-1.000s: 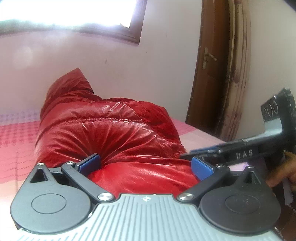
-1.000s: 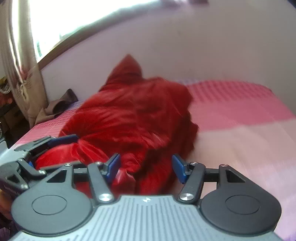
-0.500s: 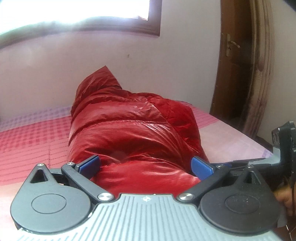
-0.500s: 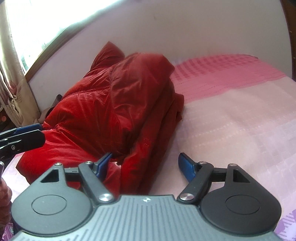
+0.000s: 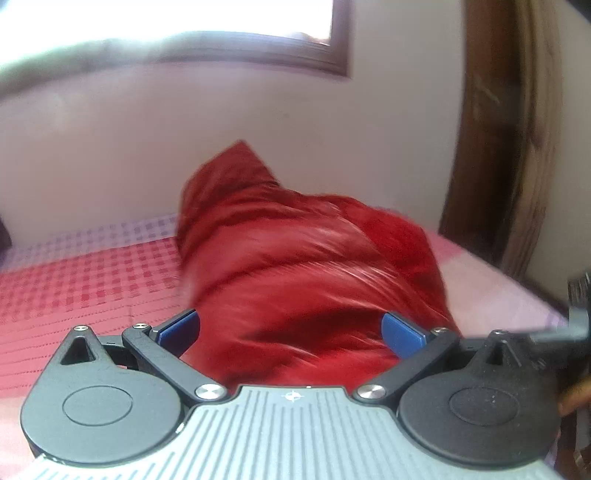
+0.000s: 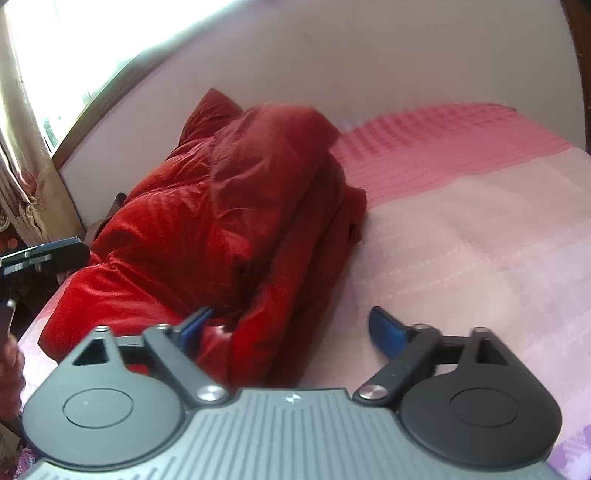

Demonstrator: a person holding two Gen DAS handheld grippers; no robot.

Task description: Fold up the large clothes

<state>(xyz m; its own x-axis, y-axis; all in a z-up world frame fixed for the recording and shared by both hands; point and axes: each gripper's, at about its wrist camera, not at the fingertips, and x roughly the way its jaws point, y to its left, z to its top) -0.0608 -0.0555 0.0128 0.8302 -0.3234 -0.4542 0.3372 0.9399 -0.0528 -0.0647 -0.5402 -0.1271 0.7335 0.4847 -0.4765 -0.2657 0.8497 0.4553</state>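
Left tool [image 5: 290,330]: jaws spread, empty, at near edge of bed [image 5: 74,280], straddling jacket hem, likely lining up next fold.
Right tool [image 6: 291,332]: jaws spread, empty, left pad against jacket side.
Red puffer jacket [image 6: 229,221]: bundled lengthwise on bed, hood toward far edge by wall.
Readable writing: none.

One red jacket [image 6: 229,206], one bed [image 6: 461,229], one window [image 5: 166,22], two tools

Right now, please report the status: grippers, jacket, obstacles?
Left hand-held gripper open, holding nothing. Right hand-held gripper open, holding nothing. Red jacket bundled on the bed. No obstacle seen.
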